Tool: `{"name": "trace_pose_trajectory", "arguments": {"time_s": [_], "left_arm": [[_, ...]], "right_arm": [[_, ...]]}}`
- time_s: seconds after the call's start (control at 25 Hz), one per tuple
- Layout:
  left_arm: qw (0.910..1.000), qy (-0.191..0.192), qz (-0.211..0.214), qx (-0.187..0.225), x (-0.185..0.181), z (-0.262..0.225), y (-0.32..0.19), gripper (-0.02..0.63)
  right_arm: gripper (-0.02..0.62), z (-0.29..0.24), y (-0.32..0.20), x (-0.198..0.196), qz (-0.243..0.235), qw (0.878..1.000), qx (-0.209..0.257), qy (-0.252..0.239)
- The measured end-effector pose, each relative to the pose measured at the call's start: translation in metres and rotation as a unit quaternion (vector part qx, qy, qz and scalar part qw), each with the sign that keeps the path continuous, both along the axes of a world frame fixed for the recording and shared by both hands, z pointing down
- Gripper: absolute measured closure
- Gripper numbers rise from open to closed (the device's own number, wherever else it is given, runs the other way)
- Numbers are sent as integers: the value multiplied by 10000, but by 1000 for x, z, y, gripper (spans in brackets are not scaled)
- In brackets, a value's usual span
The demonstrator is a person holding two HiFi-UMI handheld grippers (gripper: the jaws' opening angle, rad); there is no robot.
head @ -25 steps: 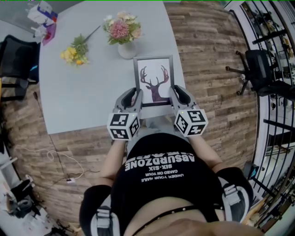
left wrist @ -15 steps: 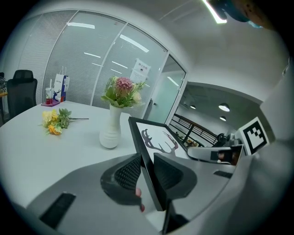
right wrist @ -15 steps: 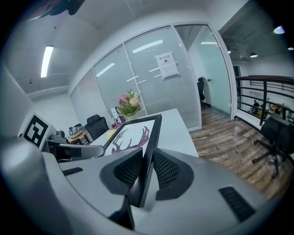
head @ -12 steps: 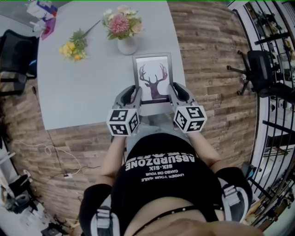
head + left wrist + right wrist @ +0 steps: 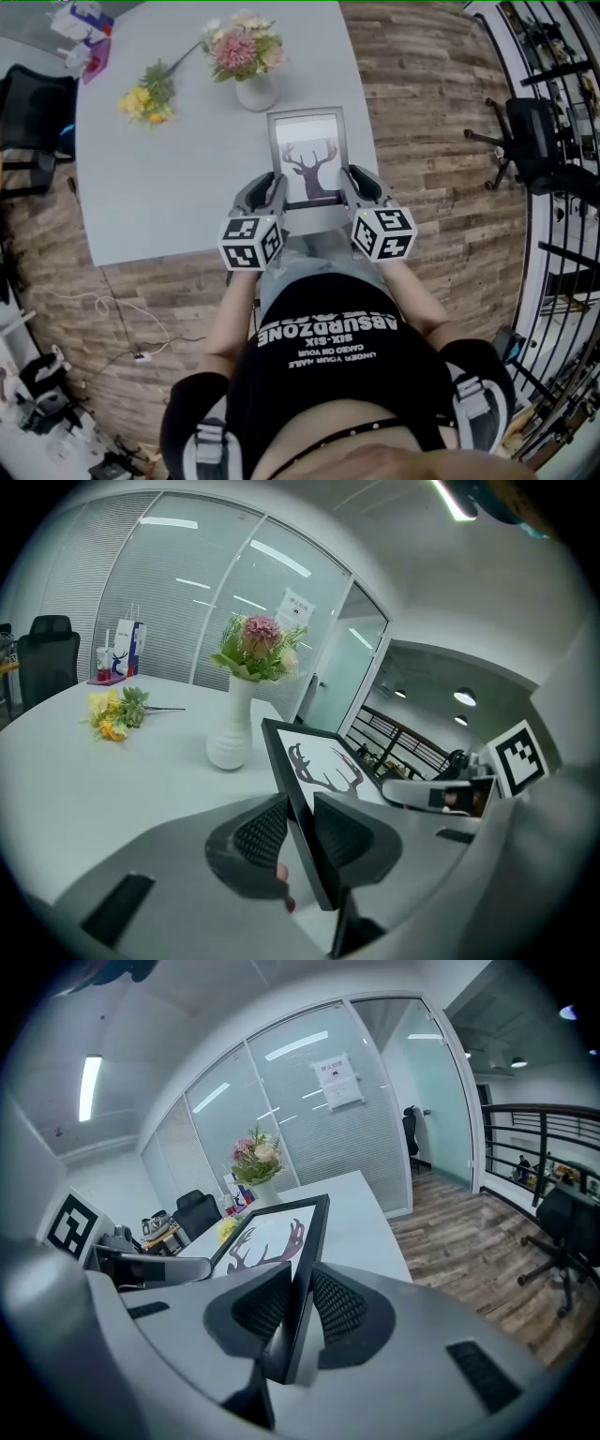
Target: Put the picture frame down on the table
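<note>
Black moulding of the picture frame (image 5: 307, 155) is pinched on both sides. My left gripper (image 5: 300, 832) has its jaws closed on the left edge and my right gripper (image 5: 300, 1307) has its jaws closed on the right edge, with the ribbed pads pressed to front and back.

Over the last second I have carried it slightly forward, toward the top of the head view. The deer print now looks a little shorter there, so I judge the frame is changing tilt as it goes. It hangs tilted over the near right part of the grey tabletop (image 5: 159, 187), at the centre of the head view. I cannot tell whether its lower edge touches the surface yet. The put-down is under way but not finished, since both grips are on.

Just beyond the frame's far edge stands a white vase (image 5: 255, 91) of pink flowers (image 5: 239, 47), near enough that I should lay the frame short of it. A loose yellow flower sprig (image 5: 145, 94) lies further left, well apart, and some small packages (image 5: 84, 28) sit at the upper left corner. A black office chair (image 5: 534, 141) stands on the wood floor (image 5: 422, 141) at the right, out of the way.
</note>
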State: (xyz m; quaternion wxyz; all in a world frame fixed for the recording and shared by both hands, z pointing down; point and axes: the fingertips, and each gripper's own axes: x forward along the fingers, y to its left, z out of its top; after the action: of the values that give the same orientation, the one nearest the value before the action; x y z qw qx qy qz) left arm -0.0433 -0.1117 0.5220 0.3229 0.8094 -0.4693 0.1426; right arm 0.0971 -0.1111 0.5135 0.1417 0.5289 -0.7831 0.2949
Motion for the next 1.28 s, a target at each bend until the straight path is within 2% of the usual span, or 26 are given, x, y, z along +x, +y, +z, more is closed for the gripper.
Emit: {"name": "trace_pose_trajectory", "arguments": {"time_s": [1.28], "left_arm": [[9971, -247, 74, -716, 4, 56, -20, 508]], "right_arm": [[511, 56, -24, 2, -176, 9982, -577, 69]]}}
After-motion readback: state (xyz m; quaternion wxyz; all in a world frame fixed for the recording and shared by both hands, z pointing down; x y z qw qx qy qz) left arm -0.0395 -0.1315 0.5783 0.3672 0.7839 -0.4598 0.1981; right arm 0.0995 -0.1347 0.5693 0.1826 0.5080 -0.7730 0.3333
